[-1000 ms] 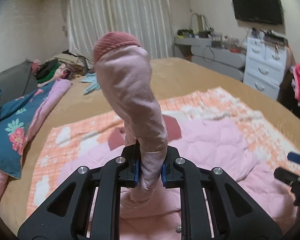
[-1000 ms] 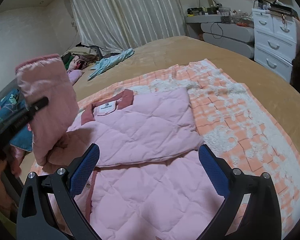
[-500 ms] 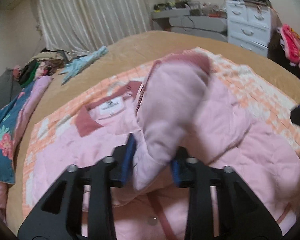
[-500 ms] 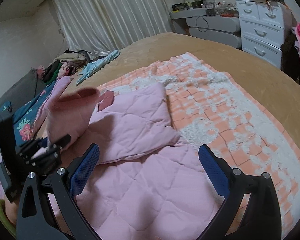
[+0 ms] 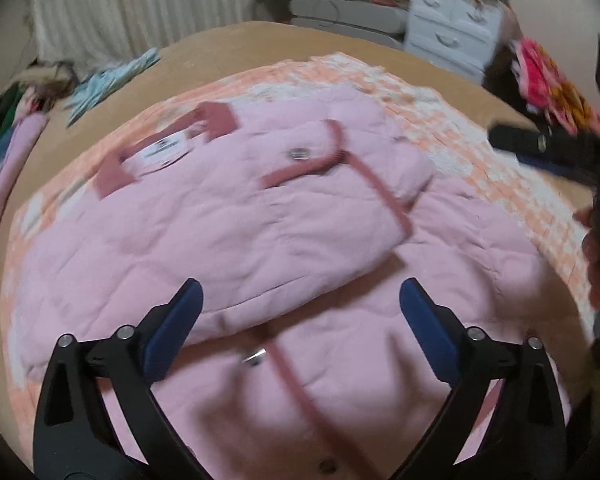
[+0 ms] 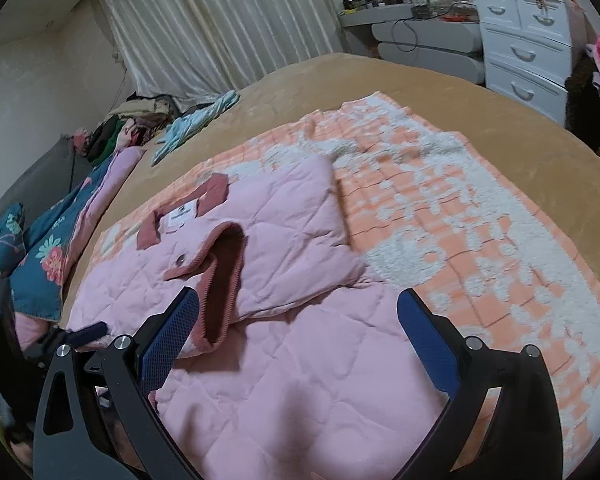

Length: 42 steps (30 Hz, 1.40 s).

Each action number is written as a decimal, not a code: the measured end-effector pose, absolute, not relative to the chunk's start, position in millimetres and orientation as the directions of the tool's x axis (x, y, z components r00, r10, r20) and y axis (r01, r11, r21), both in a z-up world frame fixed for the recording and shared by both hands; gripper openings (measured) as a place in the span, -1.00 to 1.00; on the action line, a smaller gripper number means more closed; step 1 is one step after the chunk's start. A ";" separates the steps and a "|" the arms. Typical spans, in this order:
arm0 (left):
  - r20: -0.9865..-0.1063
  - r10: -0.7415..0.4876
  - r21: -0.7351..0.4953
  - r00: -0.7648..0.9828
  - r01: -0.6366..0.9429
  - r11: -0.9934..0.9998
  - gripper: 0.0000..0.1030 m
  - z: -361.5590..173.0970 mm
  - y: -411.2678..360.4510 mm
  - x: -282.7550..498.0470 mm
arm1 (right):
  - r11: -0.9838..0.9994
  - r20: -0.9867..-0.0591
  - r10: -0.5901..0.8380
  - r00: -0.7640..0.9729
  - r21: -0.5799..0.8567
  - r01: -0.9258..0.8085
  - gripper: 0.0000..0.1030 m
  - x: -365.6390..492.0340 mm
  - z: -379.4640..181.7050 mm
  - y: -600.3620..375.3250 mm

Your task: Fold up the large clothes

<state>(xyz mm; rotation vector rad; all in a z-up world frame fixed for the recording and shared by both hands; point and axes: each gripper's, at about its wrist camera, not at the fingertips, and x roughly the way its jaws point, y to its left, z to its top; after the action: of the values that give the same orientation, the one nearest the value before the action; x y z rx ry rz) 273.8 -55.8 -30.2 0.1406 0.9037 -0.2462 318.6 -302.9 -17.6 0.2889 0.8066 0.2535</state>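
A pink quilted jacket (image 5: 228, 232) with a dark-pink collar lies on an orange-and-white blanket (image 5: 480, 152) on the bed. Its sleeve (image 5: 340, 160) with the dark-pink cuff lies folded across the chest. My left gripper (image 5: 298, 320) is open and empty just above the jacket's middle. In the right wrist view the jacket (image 6: 300, 340) lies below my right gripper (image 6: 296, 332), which is open and empty. The sleeve's cuff (image 6: 224, 280) rests by the right gripper's left finger. The left gripper's blue tip (image 6: 88, 332) shows at the left edge.
The blanket (image 6: 460, 220) lies on a tan bedspread (image 6: 420, 80). A floral teal quilt (image 6: 40, 264) and a clothes pile (image 6: 140, 120) lie at the left. A white dresser (image 6: 524, 40) stands at the far right. The right gripper's body (image 5: 552, 144) shows at right.
My left gripper carried the raised sleeve down across the jacket's chest, then opened and let it go. The sleeve now lies flat. My right gripper stayed open.
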 end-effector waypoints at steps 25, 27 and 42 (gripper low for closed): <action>-0.730 0.054 -0.151 0.681 -0.237 0.960 0.82 4.8 174.2 254.7 | 0.838 -0.713 0.518 0.473 0.533 -0.116 -0.44 346.1 -72.2 -204.6; -0.726 0.050 -0.168 0.686 -0.247 0.954 0.82 4.0 180.1 252.2 | 0.849 -0.699 0.512 0.500 0.499 -0.172 -0.63 340.2 -59.3 -197.5; -0.687 0.058 -0.209 0.725 -0.273 0.939 0.82 22.6 197.1 261.4 | 0.882 -0.512 0.436 0.740 0.081 -0.464 -0.68 361.5 61.3 -163.1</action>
<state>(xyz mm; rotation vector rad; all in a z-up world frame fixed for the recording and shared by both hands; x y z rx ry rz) 261.4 197.1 22.6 -0.3069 0.7405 0.1855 361.5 -163.1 61.3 -0.0533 0.5479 0.4938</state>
